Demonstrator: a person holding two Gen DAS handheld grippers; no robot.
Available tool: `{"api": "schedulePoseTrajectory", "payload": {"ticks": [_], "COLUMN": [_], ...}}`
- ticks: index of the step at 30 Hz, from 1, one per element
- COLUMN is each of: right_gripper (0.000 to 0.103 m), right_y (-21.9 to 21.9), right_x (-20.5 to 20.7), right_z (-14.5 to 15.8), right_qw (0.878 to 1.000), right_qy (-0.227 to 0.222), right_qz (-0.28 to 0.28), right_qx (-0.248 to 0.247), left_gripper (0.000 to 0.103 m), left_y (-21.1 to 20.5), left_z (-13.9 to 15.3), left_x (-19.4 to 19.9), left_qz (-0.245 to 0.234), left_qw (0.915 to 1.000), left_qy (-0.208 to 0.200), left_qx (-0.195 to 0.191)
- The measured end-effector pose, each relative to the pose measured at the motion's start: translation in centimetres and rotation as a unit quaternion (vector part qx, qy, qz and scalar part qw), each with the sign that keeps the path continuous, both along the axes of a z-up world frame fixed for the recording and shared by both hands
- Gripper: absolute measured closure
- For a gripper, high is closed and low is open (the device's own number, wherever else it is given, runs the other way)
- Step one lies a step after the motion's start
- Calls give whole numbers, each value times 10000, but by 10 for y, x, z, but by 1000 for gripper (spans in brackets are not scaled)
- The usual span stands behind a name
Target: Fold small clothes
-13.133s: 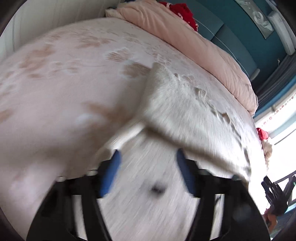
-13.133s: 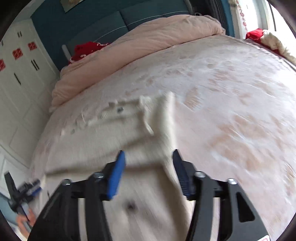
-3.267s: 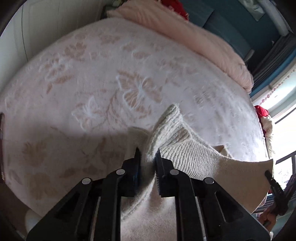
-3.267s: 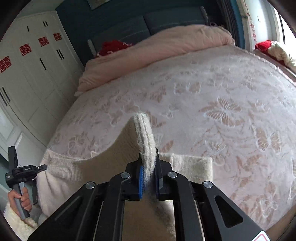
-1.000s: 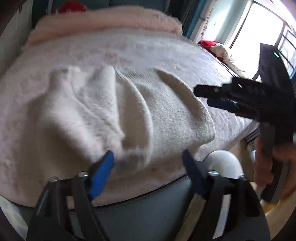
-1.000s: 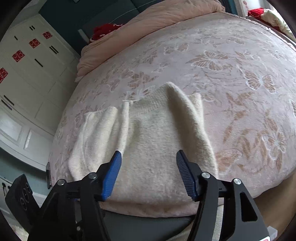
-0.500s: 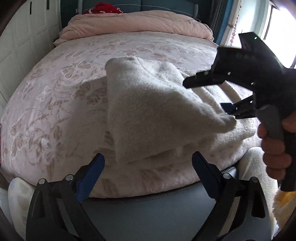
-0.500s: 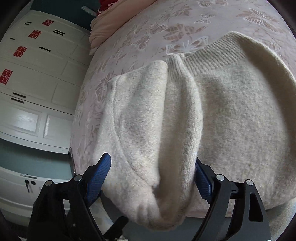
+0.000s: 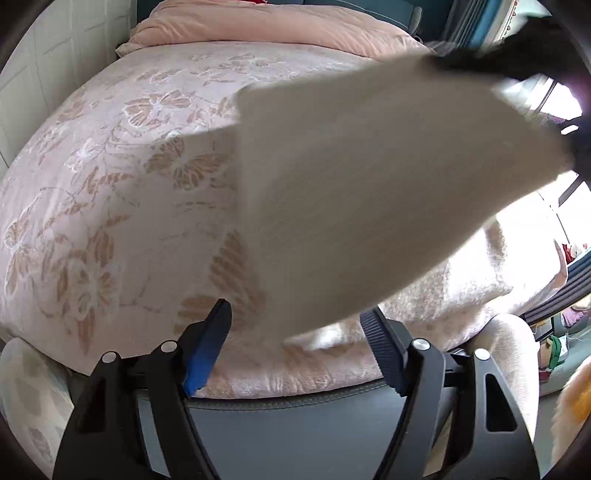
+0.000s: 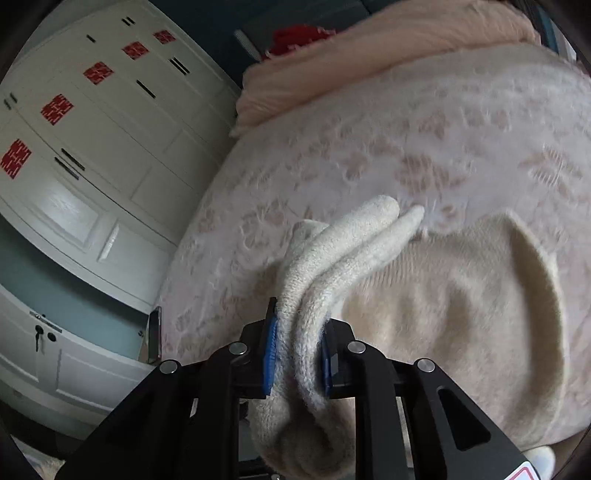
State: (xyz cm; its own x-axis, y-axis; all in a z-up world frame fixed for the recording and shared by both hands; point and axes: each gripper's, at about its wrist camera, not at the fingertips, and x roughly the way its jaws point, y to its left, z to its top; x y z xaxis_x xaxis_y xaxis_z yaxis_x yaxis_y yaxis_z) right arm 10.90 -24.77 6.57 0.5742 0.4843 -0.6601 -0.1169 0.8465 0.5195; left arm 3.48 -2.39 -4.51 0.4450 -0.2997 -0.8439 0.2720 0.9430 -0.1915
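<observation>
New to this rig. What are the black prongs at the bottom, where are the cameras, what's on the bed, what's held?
No robot: a person holds a two-finger claw in each hand, with a fisheye camera on each looking along its fingers. In the left view, the left claw stands open, having just been closing, with nothing pinched. In the right view, the right claw has just closed on a bunched fold of the sweater, lifting it over the bedspread. A quilt lies at the bed's head.

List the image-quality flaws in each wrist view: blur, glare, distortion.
Left wrist view: the lifted cream sweater is motion-smeared, the window at right is blown out, and fisheye bulges the bed. Right wrist view: bedspread pattern is blurred, the sweater fold by the right gripper stays fairly sharp, and the wardrobe curves.
</observation>
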Motion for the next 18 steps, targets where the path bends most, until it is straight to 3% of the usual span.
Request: {"api": "schedulePoseTrajectory", "payload": {"ticks": [2, 3, 5, 6, 8, 11, 12, 15, 16, 17, 18], "right_gripper": [85, 84, 82, 81, 81, 71, 70, 49, 46, 47, 65], "right_y": [-31, -50, -87, -107, -129, -137, -136, -133, -132, -127, -122], "right_x": [-12, -14, -13, -10, -18, -40, -44, -52, -52, -49, -47], "right_z": [16, 10, -30, -67, -114, -115, -111, -103, -105, -109, -113], "right_qw": [9991, 9982, 9935, 9879, 9788, 9838, 9845, 9863, 9863, 9860, 9858], "right_qy": [-202, -119, 398, 947, 1553, 1215, 1126, 957, 990, 1041, 1115], "right_qz": [-241, -382, -724, -920, -1197, -1318, -1341, -1344, -1317, -1299, -1244], "right_qx": [-279, -451, -779, -811, -597, 31, 25, 76, 59, -48, -164], "left_gripper": [33, 33, 33, 33, 33, 33, 33, 32, 31, 32, 32], "left_y": [-5, -7, -15, -18, -27, -37, -38, -38, -39, -40, -41], "left_z": [3, 3, -2, -4, -10, -12, -12, -13, -14, -16, -17], "left_x": [0, 0, 2, 2, 1, -2, -3, -2, -1, 0, 1], "left_qz": [-38, -50, -92, -110, -146, -175, -169, -133, -118, -113, -105], "left_qw": [10000, 10000, 9999, 9999, 9997, 9996, 9996, 9995, 9994, 9993, 9993], "left_qy": [-22, -19, 49, 83, 179, 125, 119, 163, 163, 177, 207], "left_qx": [-34, -44, -25, -35, -11, 191, 214, 241, 281, 294, 282]}}
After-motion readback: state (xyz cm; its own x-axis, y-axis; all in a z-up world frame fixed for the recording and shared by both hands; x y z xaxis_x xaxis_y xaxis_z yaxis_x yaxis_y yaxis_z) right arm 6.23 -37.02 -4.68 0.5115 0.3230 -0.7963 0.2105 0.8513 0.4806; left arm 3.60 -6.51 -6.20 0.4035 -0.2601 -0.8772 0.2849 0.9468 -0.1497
